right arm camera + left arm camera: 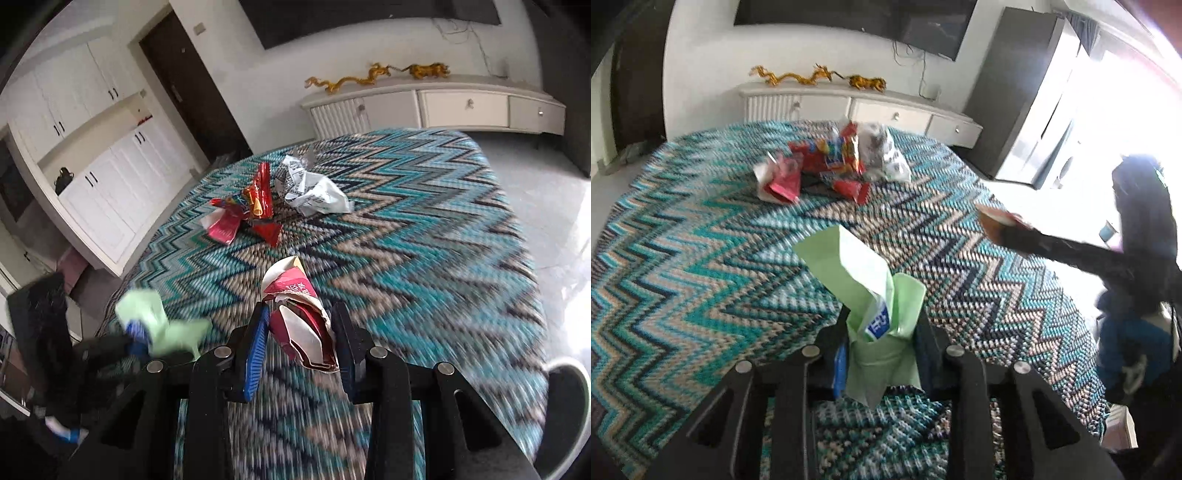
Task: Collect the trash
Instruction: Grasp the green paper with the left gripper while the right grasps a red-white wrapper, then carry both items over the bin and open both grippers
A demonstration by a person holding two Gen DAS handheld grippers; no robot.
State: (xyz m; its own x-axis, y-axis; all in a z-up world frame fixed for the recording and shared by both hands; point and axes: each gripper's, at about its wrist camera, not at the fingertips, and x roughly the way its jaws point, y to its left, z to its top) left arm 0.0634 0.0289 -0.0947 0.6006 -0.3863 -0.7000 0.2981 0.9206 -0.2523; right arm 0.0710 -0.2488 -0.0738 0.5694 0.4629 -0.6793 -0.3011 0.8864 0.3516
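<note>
My left gripper (882, 332) is shut on a light green paper wrapper (871, 280) and holds it above the zigzag tablecloth (701, 258). My right gripper (299, 332) is shut on a crumpled red-and-white wrapper (295, 314); it also shows at the right of the left wrist view (997, 221). A pile of trash lies further back on the table: red snack wrappers (831, 155) (255, 206) and a crumpled white printed wrapper (886, 155) (314, 188). The left gripper with the green wrapper (159, 321) shows at the lower left of the right wrist view.
A white sideboard (871, 107) with gold dragon figures (798, 75) stands behind the table. White cabinets (92, 155) and a dark door (192, 81) are at the left. A dark round container's rim (569, 398) shows at the lower right.
</note>
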